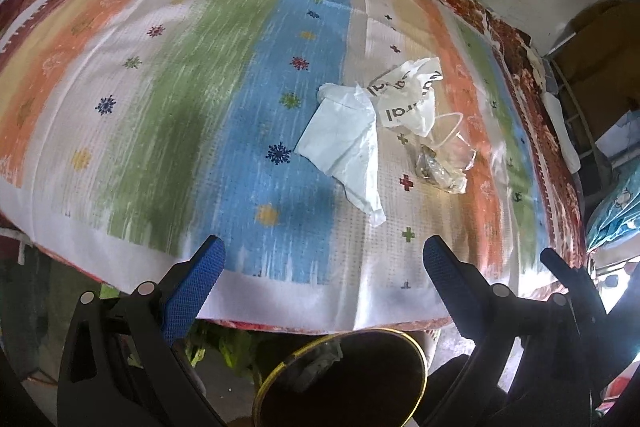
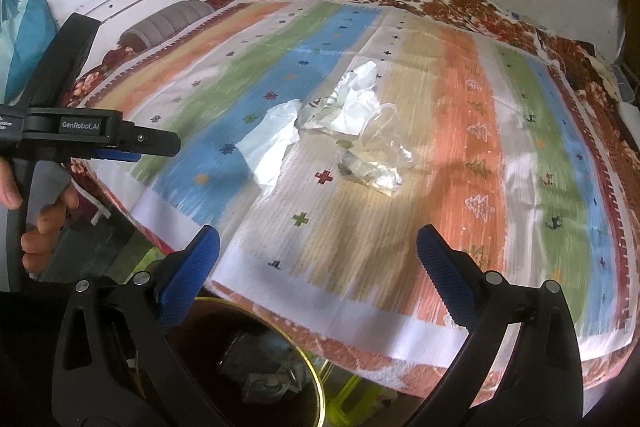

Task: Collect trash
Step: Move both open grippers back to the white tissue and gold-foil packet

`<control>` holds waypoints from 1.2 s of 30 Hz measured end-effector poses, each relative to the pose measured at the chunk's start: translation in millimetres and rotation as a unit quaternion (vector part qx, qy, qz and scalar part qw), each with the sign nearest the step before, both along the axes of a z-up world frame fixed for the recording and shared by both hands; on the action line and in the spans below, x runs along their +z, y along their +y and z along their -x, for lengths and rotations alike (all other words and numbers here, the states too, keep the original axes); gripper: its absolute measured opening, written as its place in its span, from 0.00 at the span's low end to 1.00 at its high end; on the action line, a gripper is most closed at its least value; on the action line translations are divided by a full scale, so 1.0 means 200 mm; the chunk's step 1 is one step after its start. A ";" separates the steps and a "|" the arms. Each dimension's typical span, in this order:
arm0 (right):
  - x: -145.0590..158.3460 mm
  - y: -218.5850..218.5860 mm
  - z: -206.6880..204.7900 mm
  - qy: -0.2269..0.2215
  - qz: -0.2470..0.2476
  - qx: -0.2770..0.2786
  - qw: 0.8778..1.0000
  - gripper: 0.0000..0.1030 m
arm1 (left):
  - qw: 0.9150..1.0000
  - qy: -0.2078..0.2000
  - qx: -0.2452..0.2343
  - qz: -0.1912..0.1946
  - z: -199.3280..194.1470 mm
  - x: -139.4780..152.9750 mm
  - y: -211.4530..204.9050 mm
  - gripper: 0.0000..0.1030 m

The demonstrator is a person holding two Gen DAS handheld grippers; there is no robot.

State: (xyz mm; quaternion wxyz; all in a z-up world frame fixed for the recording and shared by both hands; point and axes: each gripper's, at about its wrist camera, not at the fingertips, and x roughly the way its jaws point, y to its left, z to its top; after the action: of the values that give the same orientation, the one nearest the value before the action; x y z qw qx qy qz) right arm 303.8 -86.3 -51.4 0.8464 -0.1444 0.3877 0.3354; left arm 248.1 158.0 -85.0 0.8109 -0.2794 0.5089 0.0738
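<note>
Ahead, trash [image 1: 384, 131] lies beyond both tongs [image 1: 324, 263] [image 2: 318, 253], spread wide, empty.

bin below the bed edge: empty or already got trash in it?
Not empty. The right wrist view shows crumpled wrappers lying inside the bin; how full it is, cannot tell, since its depths are dark.

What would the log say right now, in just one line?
left tool: open, empty | right tool: open, empty | tissue, white bag, clear wrapper: on bedspread | bin: below, some trash inside
</note>
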 end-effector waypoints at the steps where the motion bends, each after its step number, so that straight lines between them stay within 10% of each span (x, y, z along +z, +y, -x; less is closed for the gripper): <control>1: -0.01 0.00 -0.01 0.000 -0.002 0.000 1.000 0.91 | 1.000 -0.001 0.001 0.000 0.00 0.00 0.01 0.94; 36: -0.27 0.18 -0.44 -0.006 0.033 0.027 0.999 0.73 | 0.999 -0.020 -0.033 -0.031 -0.30 -0.18 0.02 0.93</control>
State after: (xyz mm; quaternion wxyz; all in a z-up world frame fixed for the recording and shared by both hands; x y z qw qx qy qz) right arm 391.8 -50.2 -104.4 0.8339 -0.1851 0.3896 0.3442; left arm 309.1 162.9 -120.1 0.8311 -0.2388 0.4990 0.0574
